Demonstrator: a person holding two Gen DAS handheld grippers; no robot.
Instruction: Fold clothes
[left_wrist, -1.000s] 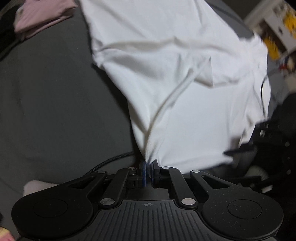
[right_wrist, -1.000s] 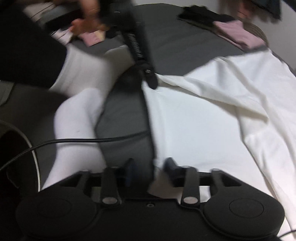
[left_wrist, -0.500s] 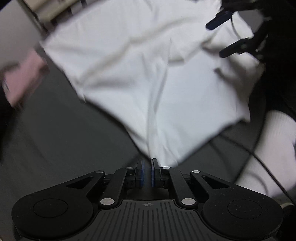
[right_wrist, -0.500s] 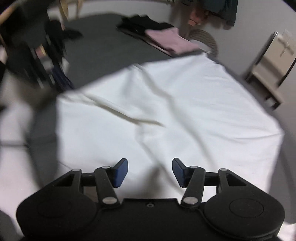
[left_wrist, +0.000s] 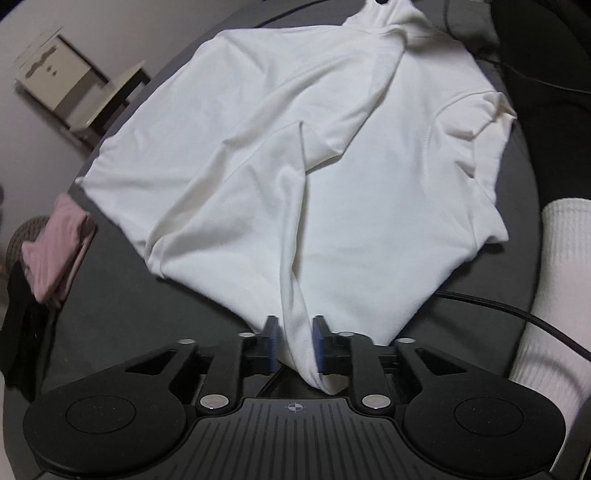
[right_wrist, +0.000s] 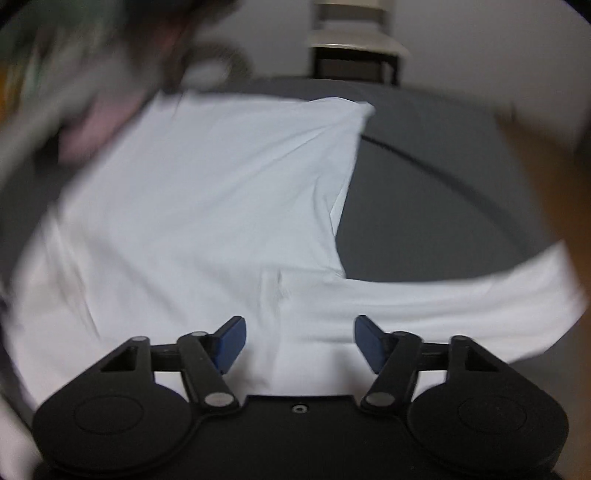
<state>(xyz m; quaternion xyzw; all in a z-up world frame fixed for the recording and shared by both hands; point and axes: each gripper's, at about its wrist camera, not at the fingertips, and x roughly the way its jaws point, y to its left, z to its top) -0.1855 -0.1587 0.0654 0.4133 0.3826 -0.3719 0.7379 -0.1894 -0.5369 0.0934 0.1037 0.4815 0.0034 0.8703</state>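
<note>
Fabric fills my left wrist view: the white shirt (left_wrist: 295, 166) lies spread on the dark grey surface (left_wrist: 122, 302), and my left gripper (left_wrist: 294, 345) has a bunched corner pinched between its nearly closed pads. A folded pink garment (left_wrist: 55, 254) sits apart at the left edge. If I pull now, that ridge of cloth could drag the whole shirt askew. In my blurred right wrist view, the right gripper (right_wrist: 299, 341) hangs wide open over the shirt, holding nothing. No containers show anywhere.
</note>
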